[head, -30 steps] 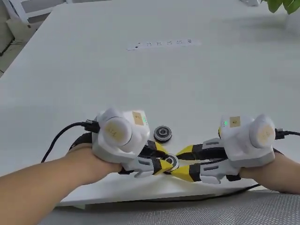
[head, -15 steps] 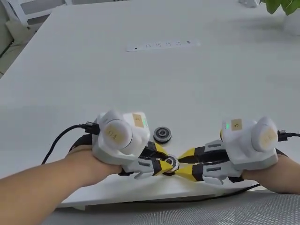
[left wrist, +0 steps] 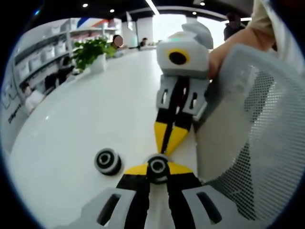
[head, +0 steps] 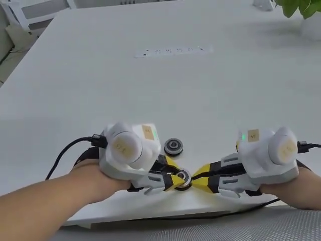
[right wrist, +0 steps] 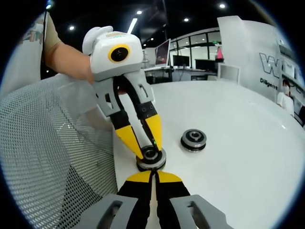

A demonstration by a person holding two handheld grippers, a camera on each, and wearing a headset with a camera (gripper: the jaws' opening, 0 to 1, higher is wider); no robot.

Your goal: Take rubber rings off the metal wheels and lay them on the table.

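Observation:
A small metal wheel [head: 181, 176] with a black rubber ring sits between both grippers near the table's front edge. My left gripper [head: 174, 179] is shut on this wheel [left wrist: 157, 167], one yellow fingertip on each side. From the opposite side my right gripper [head: 193, 178] meets it, jaws pressed together at the wheel's rim [right wrist: 151, 157], apparently pinching the rubber ring. A second wheel [head: 173, 146] with its black ring lies flat on the white table just beyond, also seen in the left gripper view [left wrist: 107, 161] and the right gripper view [right wrist: 194, 139].
A white power strip [head: 173, 50] lies far back on the table [head: 210, 100]. A green plant [head: 300, 6] stands at the back right corner. A grey mesh chair [right wrist: 47, 143] is right at the front edge under the grippers.
The right gripper's jaws have closed together at the held wheel's rim. The left gripper keeps its hold, and the second wheel has not moved.

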